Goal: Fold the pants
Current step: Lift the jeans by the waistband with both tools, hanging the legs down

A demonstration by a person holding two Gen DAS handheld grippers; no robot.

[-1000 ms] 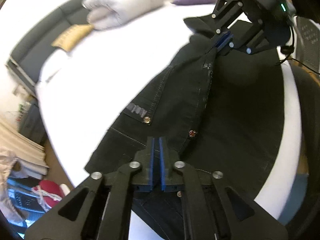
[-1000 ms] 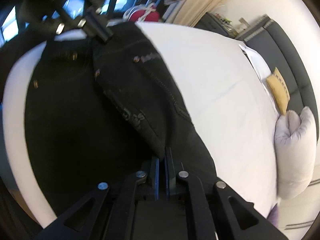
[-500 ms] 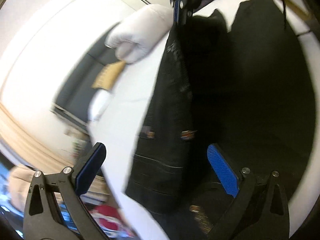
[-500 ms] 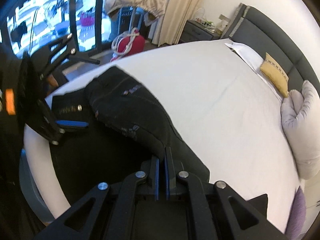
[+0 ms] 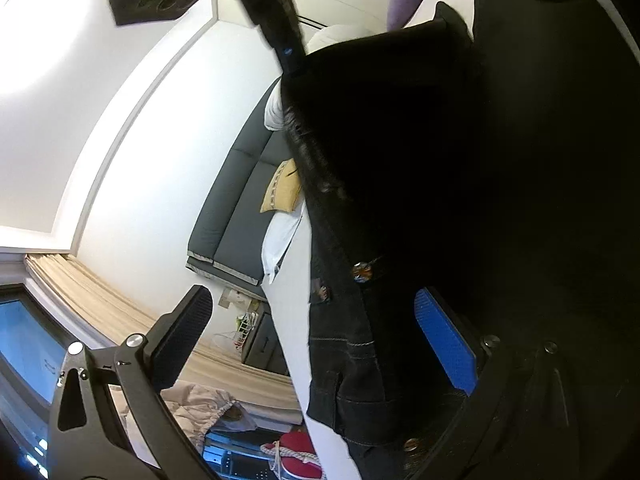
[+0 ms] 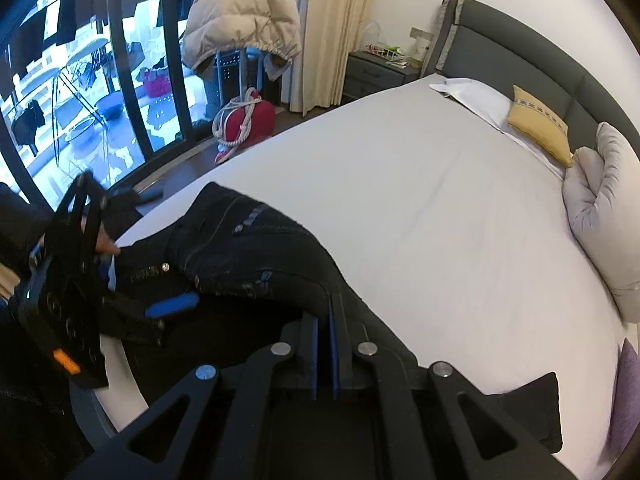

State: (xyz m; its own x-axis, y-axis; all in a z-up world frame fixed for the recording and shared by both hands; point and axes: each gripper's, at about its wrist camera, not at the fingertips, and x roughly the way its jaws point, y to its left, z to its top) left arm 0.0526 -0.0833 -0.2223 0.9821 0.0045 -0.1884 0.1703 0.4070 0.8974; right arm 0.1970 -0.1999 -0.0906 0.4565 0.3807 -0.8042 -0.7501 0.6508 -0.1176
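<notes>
Black denim pants (image 6: 256,256) lie on the white bed (image 6: 440,208), their waistband near the bed's left edge. My right gripper (image 6: 323,320) is shut on a fold of the pants and holds it raised above the mattress. My left gripper (image 5: 316,328) is open and tilted sideways, its jaws spread wide on either side of the waistband end of the pants (image 5: 360,320). In the right wrist view the left gripper (image 6: 132,288) sits by the waistband with one blue pad showing. The fabric looks very dark in the left wrist view.
A grey headboard (image 6: 520,60), a yellow cushion (image 6: 540,124), white pillows (image 6: 604,216) and a purple cushion (image 6: 628,400) stand at the bed's far side. A red bag (image 6: 248,124), a coat on a rack (image 6: 240,12) and a nightstand (image 6: 376,68) stand by the window.
My left gripper has opened, let go of the waistband and rolled sideways. My right gripper has lifted its fold of the pants higher above the bed.
</notes>
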